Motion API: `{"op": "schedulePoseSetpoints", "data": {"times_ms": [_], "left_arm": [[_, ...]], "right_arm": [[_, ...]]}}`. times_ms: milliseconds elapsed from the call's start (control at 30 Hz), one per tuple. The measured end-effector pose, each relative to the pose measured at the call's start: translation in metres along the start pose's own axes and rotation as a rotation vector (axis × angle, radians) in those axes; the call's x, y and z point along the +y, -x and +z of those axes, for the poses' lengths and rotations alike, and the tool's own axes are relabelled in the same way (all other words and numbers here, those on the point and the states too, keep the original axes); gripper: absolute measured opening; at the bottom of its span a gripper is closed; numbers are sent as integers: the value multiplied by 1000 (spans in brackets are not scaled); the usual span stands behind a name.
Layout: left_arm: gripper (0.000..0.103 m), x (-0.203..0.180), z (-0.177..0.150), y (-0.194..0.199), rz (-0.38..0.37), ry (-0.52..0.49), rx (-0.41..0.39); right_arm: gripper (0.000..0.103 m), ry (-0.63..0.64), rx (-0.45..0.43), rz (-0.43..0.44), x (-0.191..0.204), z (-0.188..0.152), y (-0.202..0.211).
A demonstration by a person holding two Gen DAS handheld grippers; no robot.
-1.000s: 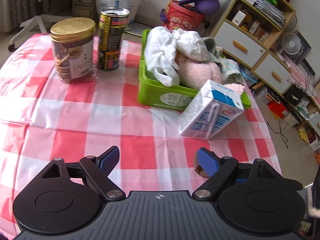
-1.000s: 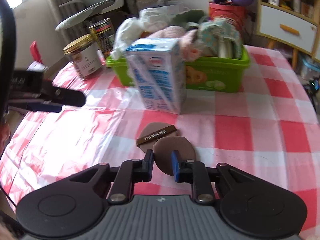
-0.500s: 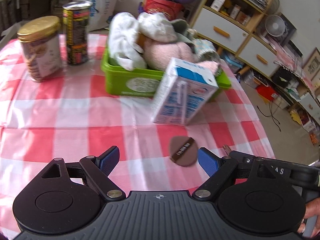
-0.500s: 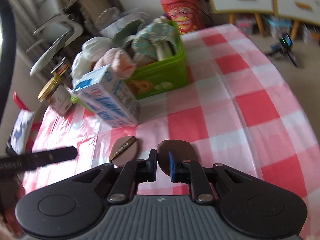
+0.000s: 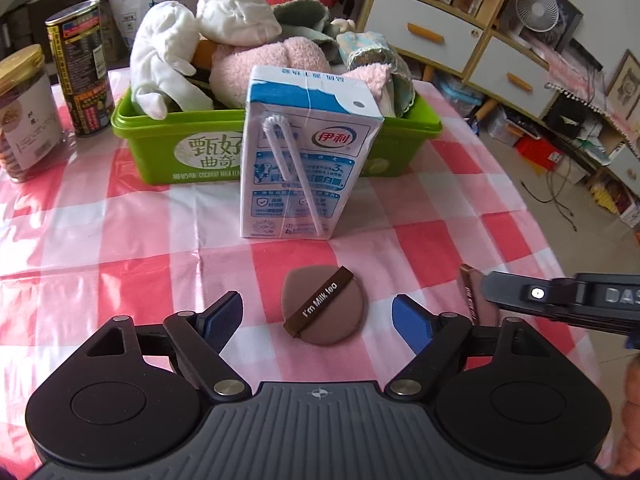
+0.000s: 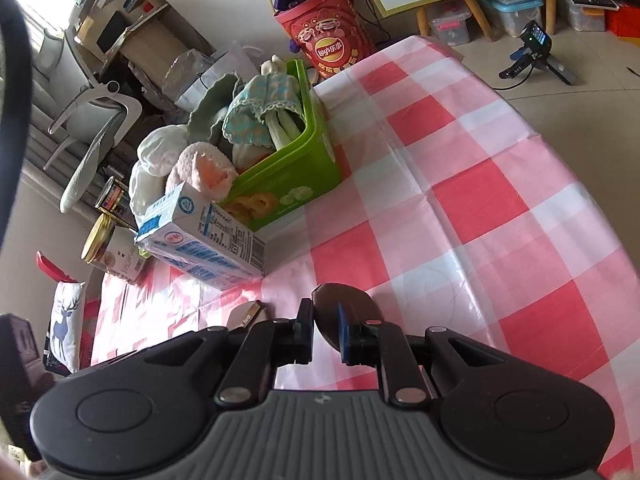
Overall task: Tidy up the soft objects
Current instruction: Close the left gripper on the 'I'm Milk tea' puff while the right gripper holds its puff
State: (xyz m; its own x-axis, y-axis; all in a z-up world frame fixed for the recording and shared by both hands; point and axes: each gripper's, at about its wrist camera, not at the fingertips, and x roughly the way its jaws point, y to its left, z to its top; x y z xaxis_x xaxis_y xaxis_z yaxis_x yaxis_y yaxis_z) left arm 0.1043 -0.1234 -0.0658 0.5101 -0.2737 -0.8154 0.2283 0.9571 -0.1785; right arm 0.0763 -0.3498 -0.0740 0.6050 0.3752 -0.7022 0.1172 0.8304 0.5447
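Note:
A round brown powder puff [image 5: 322, 304] with a dark band lies flat on the checked tablecloth, in front of the milk carton [image 5: 304, 168]. My left gripper [image 5: 318, 320] hangs over it with a blue pad on each side. Its jaws are closing and the pads are clear of the puff. My right gripper [image 6: 325, 326] is shut on a second brown puff [image 6: 344, 304], held just above the cloth to the right. Behind the carton, the green basket [image 5: 160, 148] is heaped with white cloths, a pink towel and other soft things.
A gold-lidded jar [image 5: 24, 112] and a tall dark can [image 5: 80, 68] stand at the back left. The table's right edge [image 6: 540, 136] drops to the floor. A red snack bucket [image 6: 328, 40] and a drawer cabinet [image 5: 440, 36] stand beyond the table.
My left gripper has moved forward and down, so the flat puff now lies between its pads. My right gripper has rolled and carried its puff off to the right.

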Motion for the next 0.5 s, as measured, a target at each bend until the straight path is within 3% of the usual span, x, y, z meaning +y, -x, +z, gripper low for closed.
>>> {"op": "schedulePoseSetpoints", "data": {"times_ms": [267,333,433,500], "left_arm": [[75,-11,1,-17,51,-34,-15],[69,-14,0,-18,70,-64,-22],[51,-14,0,-16,70,-83,-32],[50,-11,1,-15,55,-71,-26]], "right_arm": [[0,-5,10,14,-4,3,0],[0,-7,16,20,-4,3,0],[0,-7,25,27,-4,3,-1],[0,-12,21,31,-5,4,0]]}}
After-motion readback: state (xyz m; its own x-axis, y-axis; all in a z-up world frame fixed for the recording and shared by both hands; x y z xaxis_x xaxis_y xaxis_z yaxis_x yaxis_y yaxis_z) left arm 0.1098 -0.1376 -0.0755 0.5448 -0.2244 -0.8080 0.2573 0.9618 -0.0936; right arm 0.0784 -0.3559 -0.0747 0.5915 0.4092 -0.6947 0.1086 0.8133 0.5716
